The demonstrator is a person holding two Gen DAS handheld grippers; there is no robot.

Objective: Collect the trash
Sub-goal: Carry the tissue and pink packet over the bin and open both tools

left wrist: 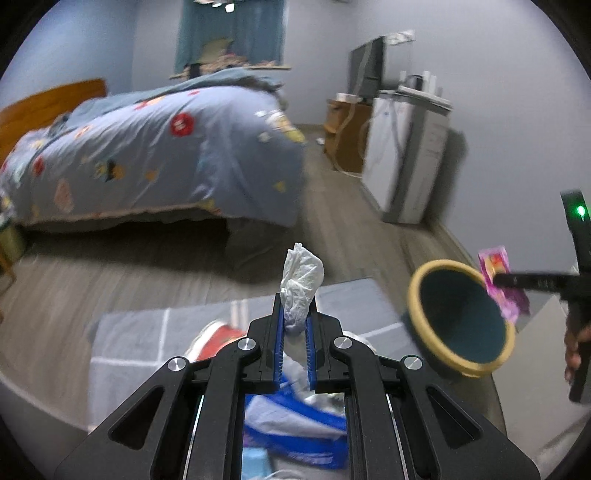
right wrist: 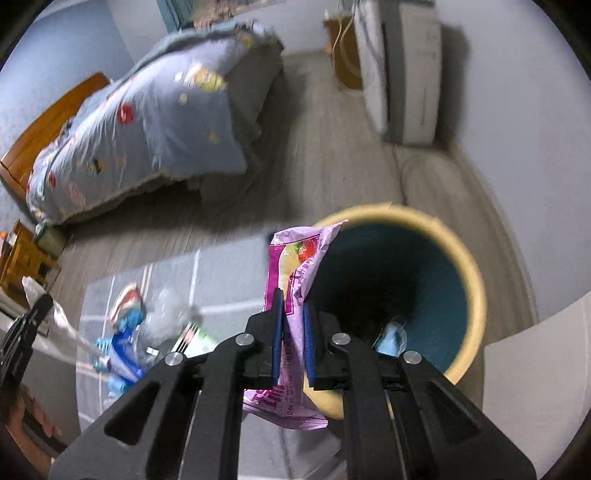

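- The left claw (left wrist: 295, 314) is clenched on a crumpled white tissue (left wrist: 301, 284), pinched between its blue pads; most of the tissue sticks up above the fingertips.
- The right claw (right wrist: 293, 325) is clenched on a pink snack wrapper (right wrist: 291, 280) with a strawberry print; the wrapper stands up past the pads and also hangs out below them.
- In the left wrist view the right claw (left wrist: 496, 279) comes in from the right edge with the same wrapper (left wrist: 500, 286) at its tip, just beside the rim of the bin.
- A round trash bin (right wrist: 476, 295), cream-rimmed and teal inside, stands just beyond the right claw; the wrapper's top overlaps the bin's left rim in that view. Something pale blue (right wrist: 391, 338) lies inside, low in the bin.
- Below and left of the claws lies a grey mat (right wrist: 229, 280) with white lines. More litter lies on it: a blue and white bag (right wrist: 122, 354), a clear crumpled plastic piece (right wrist: 166, 314) and a red and white item (right wrist: 127, 293), blurred.
- The floor (right wrist: 325, 147) is grey wood plank.
- Farther off is a bed (left wrist: 166, 147) with a blue patterned duvet and an orange wooden headboard (left wrist: 48, 103).
- Against the right wall stands a white cabinet (left wrist: 406, 155), with a small wooden stand (left wrist: 343, 129) beyond it.
- A teal curtain (left wrist: 231, 33) hangs on the far wall.
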